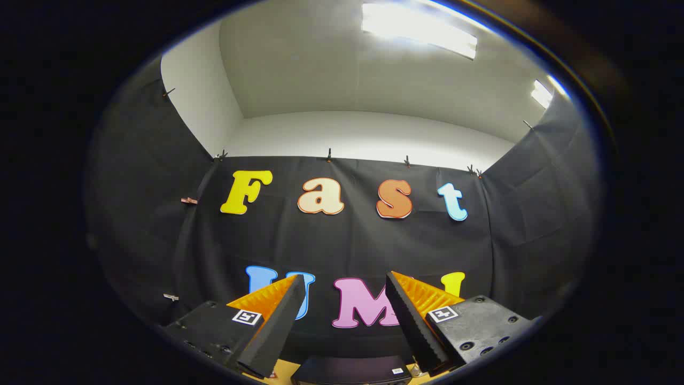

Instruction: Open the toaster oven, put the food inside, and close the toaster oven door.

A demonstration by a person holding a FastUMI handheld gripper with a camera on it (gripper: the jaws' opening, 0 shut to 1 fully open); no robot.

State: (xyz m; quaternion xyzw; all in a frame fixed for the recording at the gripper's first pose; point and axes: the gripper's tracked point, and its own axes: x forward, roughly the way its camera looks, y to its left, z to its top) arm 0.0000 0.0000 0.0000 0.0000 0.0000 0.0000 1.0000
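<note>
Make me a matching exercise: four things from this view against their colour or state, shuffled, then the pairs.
1 gripper
2 ceiling light
3 dark box
4 table

a glowing white, overhead
b wood-coloured, beneath the dark box
c jaws apart, holding nothing
d black, low between the jaws

Pairs: 1-c, 2-a, 3-d, 4-b.

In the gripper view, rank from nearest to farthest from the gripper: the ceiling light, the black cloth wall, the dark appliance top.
1. Dark appliance top, just below and between the open fingers of the gripper.
2. Black cloth wall, straight ahead beyond them.
3. Ceiling light, high above the wall.
</note>
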